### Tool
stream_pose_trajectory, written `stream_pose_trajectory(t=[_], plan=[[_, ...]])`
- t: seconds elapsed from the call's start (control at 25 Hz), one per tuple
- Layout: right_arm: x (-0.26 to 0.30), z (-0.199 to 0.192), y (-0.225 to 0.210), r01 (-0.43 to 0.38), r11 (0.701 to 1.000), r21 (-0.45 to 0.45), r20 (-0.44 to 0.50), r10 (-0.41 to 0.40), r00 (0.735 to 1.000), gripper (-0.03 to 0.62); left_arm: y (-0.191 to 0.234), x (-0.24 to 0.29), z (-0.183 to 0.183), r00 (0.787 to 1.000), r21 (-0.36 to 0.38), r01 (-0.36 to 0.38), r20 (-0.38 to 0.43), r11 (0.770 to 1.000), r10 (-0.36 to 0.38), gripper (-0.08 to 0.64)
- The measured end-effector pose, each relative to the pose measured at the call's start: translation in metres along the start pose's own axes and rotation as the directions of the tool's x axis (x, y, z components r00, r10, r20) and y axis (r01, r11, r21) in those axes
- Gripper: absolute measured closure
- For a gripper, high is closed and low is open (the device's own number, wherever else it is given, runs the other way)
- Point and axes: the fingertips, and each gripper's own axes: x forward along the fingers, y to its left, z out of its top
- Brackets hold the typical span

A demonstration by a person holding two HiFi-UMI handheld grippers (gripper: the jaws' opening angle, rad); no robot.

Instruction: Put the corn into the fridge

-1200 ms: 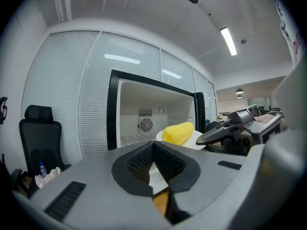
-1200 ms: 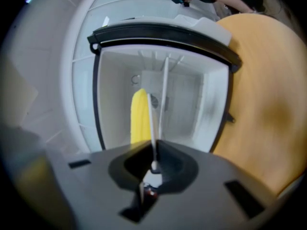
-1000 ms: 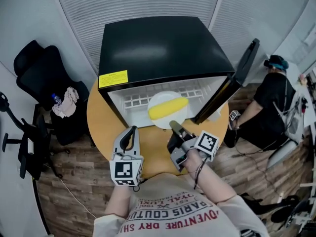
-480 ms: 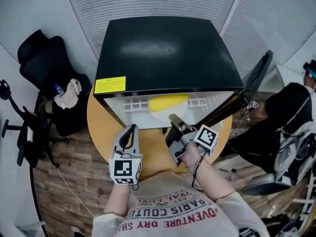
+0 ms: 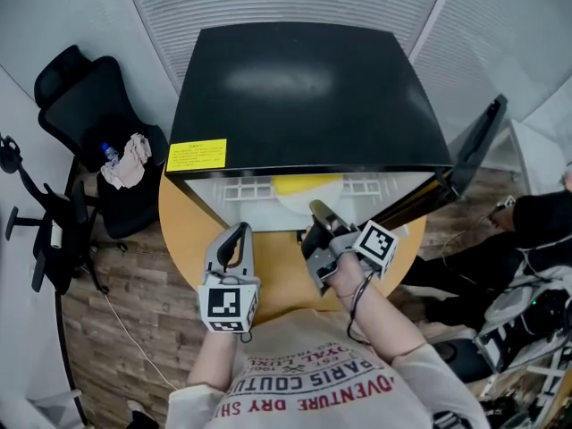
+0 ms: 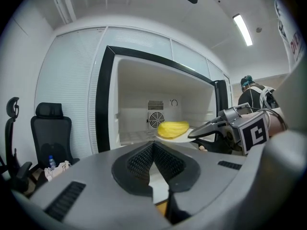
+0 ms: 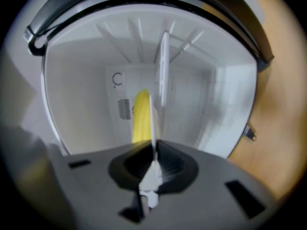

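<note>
1. Head view: Since a second ago the plate [image 5: 298,200] with the corn [image 5: 308,184] has gone deeper into the fridge [image 5: 304,96]. Earlier the whole cob lay in plain sight at the mouth. Now only a yellow sliver and a strip of white rim show under the black top edge. The right gripper [image 5: 315,208] has followed it in toward the opening, while the left gripper [image 5: 237,232] hangs over the round table [image 5: 183,226] much where it was. The door [image 5: 474,146] stands open at the right, and more of the fridge's top now fills the frame.

2. Left gripper view: The left gripper [image 6: 153,145] has its jaws clenched together with nothing between them. Beyond them the corn [image 6: 172,128] lies on the plate [image 6: 184,138] inside the white cabinet, in front of the fan grille [image 6: 156,120]. The right gripper [image 6: 201,132] reaches in from the right to the plate's near edge.

3. Right gripper view: The right gripper [image 7: 154,150] is clamped on the plate's [image 7: 152,123] thin white rim, which is seen edge-on. The corn [image 7: 140,116] rests on the plate just beyond the jaws, well within the fridge walls [image 7: 81,90]. A second white slab farther in is probably a shelf part, but the blur leaves that uncertain.
</note>
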Motion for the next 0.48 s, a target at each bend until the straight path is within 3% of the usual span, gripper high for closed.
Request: stream_pose_trajectory(t=[0.48], plan=[[0.015, -0.003, 0.001, -0.023, 0.997, 0.072, 0.050, 0.020, 0.999, 0.543, 0.001, 0.013, 0.000, 1.000, 0.001, 0.003, -0.014, 1.000, -0.003, 0.531]])
